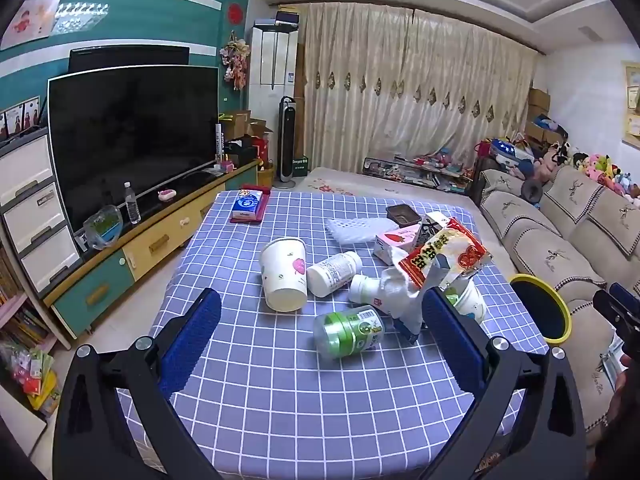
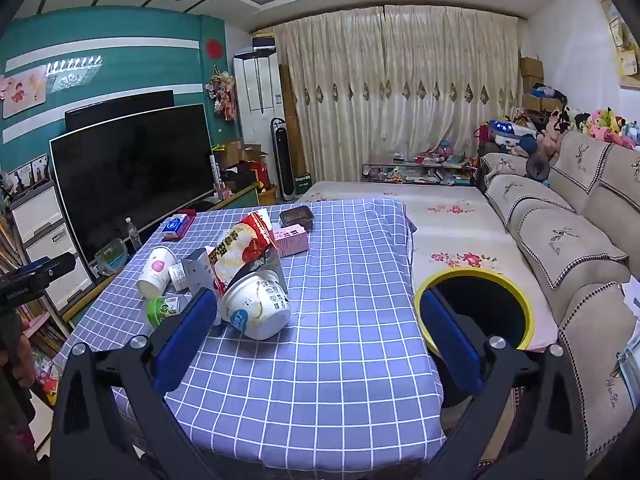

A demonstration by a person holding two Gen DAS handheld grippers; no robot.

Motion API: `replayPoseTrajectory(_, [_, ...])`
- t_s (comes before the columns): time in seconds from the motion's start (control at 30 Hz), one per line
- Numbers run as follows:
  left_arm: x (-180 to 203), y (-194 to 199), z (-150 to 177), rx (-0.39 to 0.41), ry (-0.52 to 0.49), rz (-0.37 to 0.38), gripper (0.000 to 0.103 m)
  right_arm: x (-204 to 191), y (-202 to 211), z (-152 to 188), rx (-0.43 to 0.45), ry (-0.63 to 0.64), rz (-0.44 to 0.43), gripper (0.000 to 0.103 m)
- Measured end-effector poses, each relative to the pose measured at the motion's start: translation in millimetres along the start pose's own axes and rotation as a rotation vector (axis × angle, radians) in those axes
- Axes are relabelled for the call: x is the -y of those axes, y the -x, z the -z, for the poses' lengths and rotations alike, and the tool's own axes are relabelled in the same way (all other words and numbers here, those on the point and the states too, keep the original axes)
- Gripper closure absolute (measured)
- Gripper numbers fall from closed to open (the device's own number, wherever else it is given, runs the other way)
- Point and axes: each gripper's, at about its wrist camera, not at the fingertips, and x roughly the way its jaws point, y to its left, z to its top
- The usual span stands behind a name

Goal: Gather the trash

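- Left gripper (image 1: 320, 320) is tilting downward over the blue checked tablecloth (image 1: 280, 400), jaws spread, gripping nothing.
- Right gripper (image 2: 320, 320) is likewise hovering, spread and empty.
- Trash is lying mid-table: white paper cup (image 1: 283, 278), white noodle bowl (image 2: 258, 304), red snack wrapper (image 1: 444, 254).
- Yellow-rimmed round bin (image 2: 520, 292) is standing beside the table, its inside dark.

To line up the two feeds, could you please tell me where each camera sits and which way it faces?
Left wrist: on the left gripper, angled down over the checked table at the paper cup; its blue fingers stand open.
Right wrist: on the right gripper, facing the instant noodle bowl and yellow-rimmed bin; fingers open.
Shared: table, trash pile, bin, television.
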Motion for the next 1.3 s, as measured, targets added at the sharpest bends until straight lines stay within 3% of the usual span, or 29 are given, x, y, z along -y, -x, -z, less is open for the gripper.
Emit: replayPoseTrajectory(1.3, [3,-14,3,-0.044,-0.010,0.025,0.004,3,-15,3,-0.030,-0.023,0.008,0.006])
